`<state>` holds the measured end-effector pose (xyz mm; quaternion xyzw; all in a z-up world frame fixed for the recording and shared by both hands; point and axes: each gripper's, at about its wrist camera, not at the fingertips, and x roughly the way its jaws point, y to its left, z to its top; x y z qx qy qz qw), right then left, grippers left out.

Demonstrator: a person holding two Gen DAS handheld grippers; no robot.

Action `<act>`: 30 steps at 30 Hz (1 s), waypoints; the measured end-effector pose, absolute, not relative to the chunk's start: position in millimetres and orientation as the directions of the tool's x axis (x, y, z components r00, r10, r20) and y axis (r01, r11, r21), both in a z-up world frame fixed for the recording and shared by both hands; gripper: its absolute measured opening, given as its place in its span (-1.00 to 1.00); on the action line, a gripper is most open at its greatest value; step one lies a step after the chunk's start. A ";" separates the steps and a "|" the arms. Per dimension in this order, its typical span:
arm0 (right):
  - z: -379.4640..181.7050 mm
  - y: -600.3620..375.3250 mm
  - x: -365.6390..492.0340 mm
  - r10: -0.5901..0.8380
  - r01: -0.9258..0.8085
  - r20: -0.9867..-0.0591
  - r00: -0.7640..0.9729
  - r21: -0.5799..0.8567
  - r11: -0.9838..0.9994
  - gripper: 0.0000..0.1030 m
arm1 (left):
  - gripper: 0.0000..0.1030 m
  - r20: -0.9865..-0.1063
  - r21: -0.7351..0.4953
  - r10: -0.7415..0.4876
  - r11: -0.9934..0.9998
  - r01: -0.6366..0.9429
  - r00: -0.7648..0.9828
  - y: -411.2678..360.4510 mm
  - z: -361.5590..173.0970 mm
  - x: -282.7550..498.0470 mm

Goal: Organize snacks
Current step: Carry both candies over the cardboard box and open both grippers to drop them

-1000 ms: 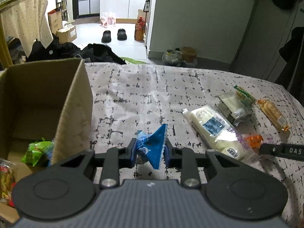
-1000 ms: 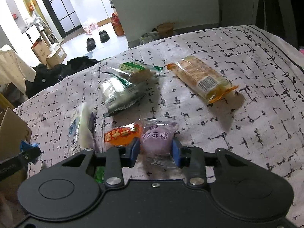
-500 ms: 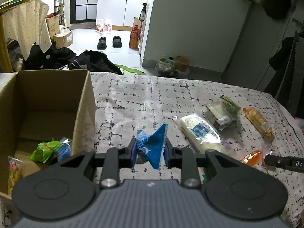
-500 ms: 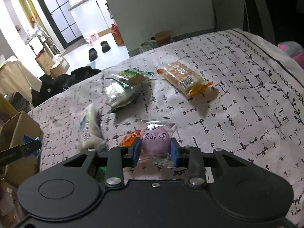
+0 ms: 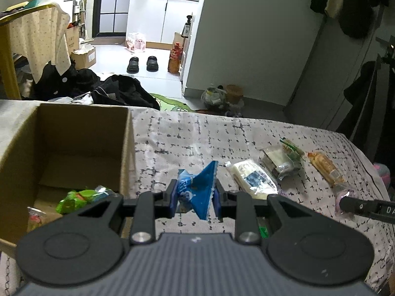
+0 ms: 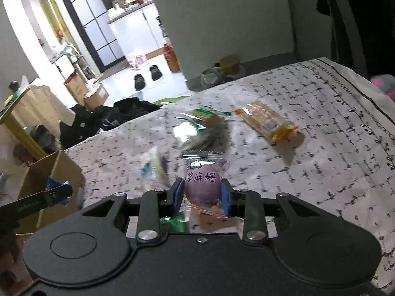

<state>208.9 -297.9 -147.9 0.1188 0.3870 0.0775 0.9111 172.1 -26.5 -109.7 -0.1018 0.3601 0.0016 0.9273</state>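
Left gripper (image 5: 195,194): clamped on blue packet (image 5: 197,190), frame centre.
Right gripper (image 6: 202,192): clamped on purple mochi (image 6: 202,185).
Box (image 5: 74,133): left, 2 snacks inside.

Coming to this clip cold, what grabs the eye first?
Each gripper holds a snack: the left gripper pinches a crumpled blue packet, and the right gripper clasps a purple mochi in a clear wrapper. An open cardboard box with a few snacks inside sits left of the blue packet on the patterned cloth.
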 end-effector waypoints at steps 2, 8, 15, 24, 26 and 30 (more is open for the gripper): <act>-144.5 -288.9 208.4 0.246 -0.070 -0.679 0.692 0.275 0.959 -0.40 | -0.48 -0.660 -0.188 -0.070 0.979 -0.074 0.748 -22.9 -103.8 169.1; -133.0 -257.6 207.1 0.307 -0.144 -0.650 0.695 0.292 0.945 -0.40 | -0.48 -0.632 -0.178 -0.055 0.981 -0.076 0.773 -10.9 -83.3 160.3; -123.1 -229.7 207.3 0.359 -0.207 -0.626 0.692 0.304 0.930 -0.40 | -0.48 -0.616 -0.180 -0.026 0.978 -0.109 0.787 9.0 -70.8 150.1; -116.0 -197.1 206.3 0.411 -0.275 -0.608 0.679 0.309 0.911 -0.40 | -0.48 -0.612 -0.177 0.030 0.969 -0.173 0.791 42.2 -66.9 144.1; -115.1 -189.1 206.8 0.423 -0.291 -0.606 0.674 0.308 0.906 -0.40 | -0.48 -0.614 -0.176 0.043 0.966 -0.190 0.788 51.6 -68.4 141.7; -115.2 -172.2 205.5 0.440 -0.320 -0.602 0.666 0.302 0.898 -0.40 | -0.48 -0.634 -0.172 0.076 0.956 -0.236 0.769 69.1 -75.0 141.0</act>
